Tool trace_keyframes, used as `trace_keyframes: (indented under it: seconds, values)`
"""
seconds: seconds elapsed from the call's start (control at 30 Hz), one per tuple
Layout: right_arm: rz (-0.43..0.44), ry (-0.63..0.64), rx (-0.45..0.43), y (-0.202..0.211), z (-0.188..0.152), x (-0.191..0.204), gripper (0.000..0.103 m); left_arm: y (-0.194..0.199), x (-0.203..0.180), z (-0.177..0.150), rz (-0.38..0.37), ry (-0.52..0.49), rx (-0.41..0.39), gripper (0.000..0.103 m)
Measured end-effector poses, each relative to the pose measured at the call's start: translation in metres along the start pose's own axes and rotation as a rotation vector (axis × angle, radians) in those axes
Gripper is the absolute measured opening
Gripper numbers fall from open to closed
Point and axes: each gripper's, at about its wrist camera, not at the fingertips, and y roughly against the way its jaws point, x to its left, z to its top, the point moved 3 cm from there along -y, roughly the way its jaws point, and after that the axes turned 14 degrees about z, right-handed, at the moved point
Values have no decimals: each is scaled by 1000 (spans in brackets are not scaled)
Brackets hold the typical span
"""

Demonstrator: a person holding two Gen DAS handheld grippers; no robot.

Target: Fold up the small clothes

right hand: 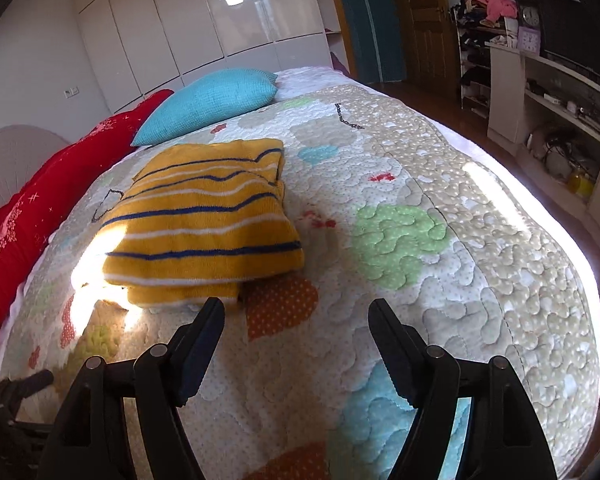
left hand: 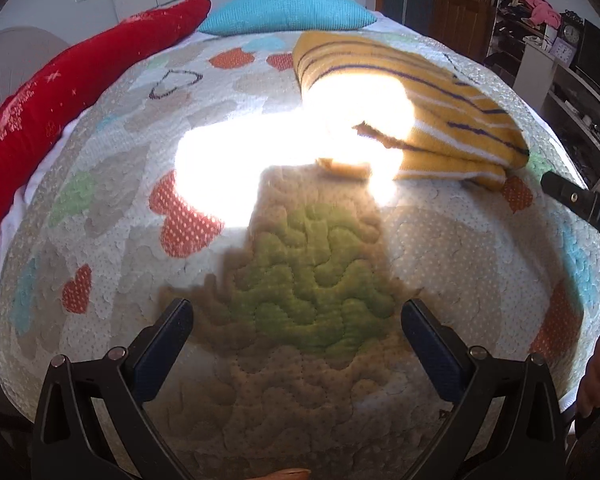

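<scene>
- Left wrist view, far left: red pillow [left hand: 60,96] along the bed edge, teal pillow [left hand: 288,10] behind it. Neither matters for the task.
- Your left gripper [left hand: 296,320] has its jaws wide apart, nothing between them, hanging over a green patch of the quilt [left hand: 460,248]. No contact with any cloth.
- A hard sun patch blows out the middle of this view, so the sweater's near corner there is unreadable.
- The yellow striped sweater [left hand: 440,92] lies up and right of the left gripper, well apart from it, already stacked in layers into a compact block.
- Right wrist view: same sweater [right hand: 204,220] is ahead and left; its near edge sits just beyond the left finger of your right gripper [right hand: 296,312], not touching as far as I can tell.
- Right gripper jaws stand apart and empty, only quilt beneath.
- Judgement: this piece looks folded and set down; both grippers are free. What's left is at most a tidy-up, or the next garment. No other loose clothing shows on the bed [right hand: 500,280].
</scene>
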Motion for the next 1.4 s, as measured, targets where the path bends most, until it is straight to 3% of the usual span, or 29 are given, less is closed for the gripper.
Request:
trace_keyframes:
  seconds: [0.13, 0.27, 0.43, 0.7, 1.4]
  values:
    - [-17, 4, -26, 13, -3, -2, 82, 31, -5, 27, 35, -31, -112, 103]
    - [-51, -6, -41, 22, -7, -8, 83, 39, -16, 40, 52, -66, -121, 103]
    - [-115, -5, -42, 28, -13, -13, 83, 33, -37, 33, 56, -147, -75, 103]
    - [-157, -34, -11, 27, -20, -26, 84, 7, -60, 10, -71, -187, 110, 103]
    - [-145, 41, 1, 21, -15, 3, 85, 2, -47, 20, -92, -138, 93, 103]
